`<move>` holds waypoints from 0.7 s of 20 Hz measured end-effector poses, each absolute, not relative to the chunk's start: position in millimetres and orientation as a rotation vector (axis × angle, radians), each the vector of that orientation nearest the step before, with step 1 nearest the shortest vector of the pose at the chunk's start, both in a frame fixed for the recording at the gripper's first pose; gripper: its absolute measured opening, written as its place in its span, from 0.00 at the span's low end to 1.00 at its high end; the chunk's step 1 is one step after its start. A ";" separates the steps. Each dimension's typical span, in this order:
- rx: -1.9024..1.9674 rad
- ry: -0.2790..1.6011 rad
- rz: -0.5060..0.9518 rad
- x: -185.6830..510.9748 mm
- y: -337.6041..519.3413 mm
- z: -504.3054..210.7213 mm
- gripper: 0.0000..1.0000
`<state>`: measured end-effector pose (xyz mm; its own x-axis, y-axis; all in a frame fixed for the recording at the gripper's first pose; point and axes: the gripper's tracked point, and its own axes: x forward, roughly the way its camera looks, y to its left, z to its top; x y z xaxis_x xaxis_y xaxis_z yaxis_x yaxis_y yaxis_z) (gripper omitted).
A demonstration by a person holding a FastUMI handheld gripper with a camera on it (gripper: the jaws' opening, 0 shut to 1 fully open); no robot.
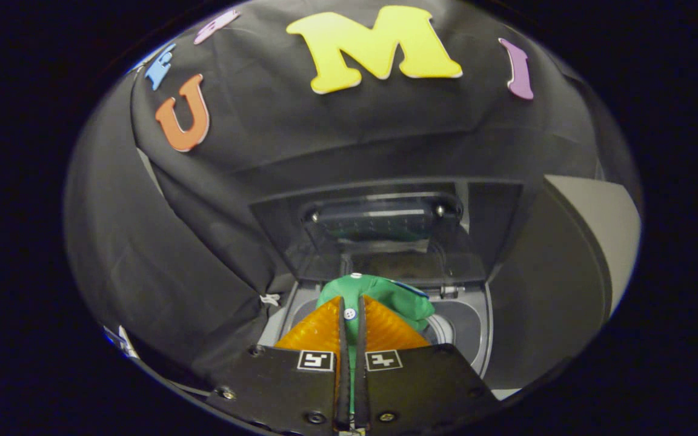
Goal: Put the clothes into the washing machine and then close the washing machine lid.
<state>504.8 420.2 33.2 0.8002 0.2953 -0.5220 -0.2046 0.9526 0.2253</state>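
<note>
A green garment with white buttons hangs pinched between my two fingers, bunched just ahead of the tips. My gripper is shut on it, both fingers pressing the cloth with only a thin strip of green showing between them. Below and beyond the garment lies the grey top-loading washing machine, its round drum opening partly visible to the right of the fingers. The dark lid stands raised upright behind the opening. The garment hovers over the opening's near-left part; the drum's inside is mostly hidden by the cloth and fingers.
The black booth cloth drapes close on the left and behind the machine. A dark panel and a pale wall rise to the right of the machine.
</note>
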 end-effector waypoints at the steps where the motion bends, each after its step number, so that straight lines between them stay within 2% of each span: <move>1: 0.166 0.608 0.256 508.1 420.0 19.2 0.06; 7: 0.153 0.747 0.132 523.9 408.8 -45.7 0.06; 14: 0.117 0.907 0.119 518.6 409.8 -100.3 0.07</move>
<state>518.6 409.8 -100.3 0.6107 0.1521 -0.7771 -0.0530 0.9870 0.1515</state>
